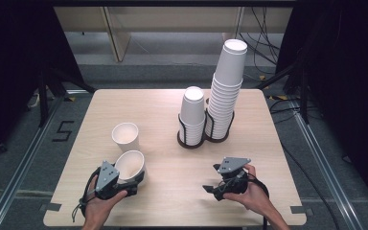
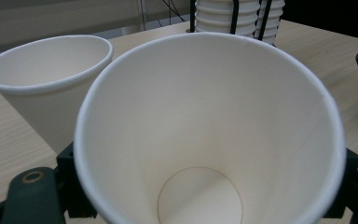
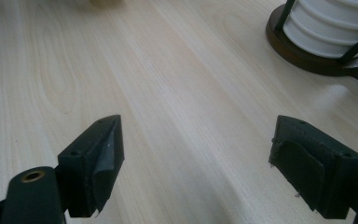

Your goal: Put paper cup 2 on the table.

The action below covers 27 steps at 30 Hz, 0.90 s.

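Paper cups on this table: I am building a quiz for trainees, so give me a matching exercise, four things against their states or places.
Things:
1. Tall cup stack
2. Lone upright paper cup
3. Tilted paper cup
4. Right tool

States:
A. Held between the left tool's jaws
B. Open, with nothing between its jaws, above bare table
C. In the right ring of the black holder
D. Standing free on the wood, mouth up

Pairs: 1-C, 2-D, 3-A, 4-B
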Available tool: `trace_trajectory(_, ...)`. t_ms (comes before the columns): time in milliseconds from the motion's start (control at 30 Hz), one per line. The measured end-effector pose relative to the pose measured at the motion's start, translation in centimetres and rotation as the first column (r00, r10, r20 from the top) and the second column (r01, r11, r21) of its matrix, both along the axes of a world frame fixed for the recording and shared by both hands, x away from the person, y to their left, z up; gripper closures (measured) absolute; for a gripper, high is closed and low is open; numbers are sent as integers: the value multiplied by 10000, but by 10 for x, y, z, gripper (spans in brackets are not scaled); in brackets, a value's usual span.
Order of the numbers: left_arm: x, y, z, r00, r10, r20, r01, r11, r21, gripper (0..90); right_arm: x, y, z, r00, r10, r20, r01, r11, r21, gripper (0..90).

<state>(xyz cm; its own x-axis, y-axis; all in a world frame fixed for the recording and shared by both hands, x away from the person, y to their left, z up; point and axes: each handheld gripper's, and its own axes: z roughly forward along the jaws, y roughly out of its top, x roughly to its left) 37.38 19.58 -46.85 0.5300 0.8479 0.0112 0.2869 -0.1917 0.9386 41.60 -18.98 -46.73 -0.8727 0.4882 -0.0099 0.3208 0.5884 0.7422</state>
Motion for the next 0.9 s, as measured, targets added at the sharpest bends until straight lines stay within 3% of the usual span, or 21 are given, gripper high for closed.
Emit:
trace_trajectory(267, 1, 10, -2, 9985, 541, 46, -543, 9974, 465, 173, 0, -2, -1, 9998, 40, 179, -39, 9999, -102, 182)
trace_trajectory(400, 4, 15, -4, 9957, 919, -85, -915, 9950, 389, 172, -2, -2, -1, 10000, -80, -33, 80, 9999, -79, 182)
trace_trajectory(467, 5, 17, -3, 9934, 1149, -3, -1146, 9913, 646, 171, -2, -2, -2, 10000, -71, -39, 70, 9999, -100, 182)
trace_trajectory(667, 9, 20, -6, 9897, 1422, -148, -1409, 9878, 660, 170, -2, -2, -2, 9999, 109, 132, -107, 9998, -173, 182)
trace_trajectory(900, 18, 24, -9, 9837, 1772, -304, -1751, 9827, 606, 168, -3, -1, -3, 9999, 70, -76, -72, 9998, -193, 181)
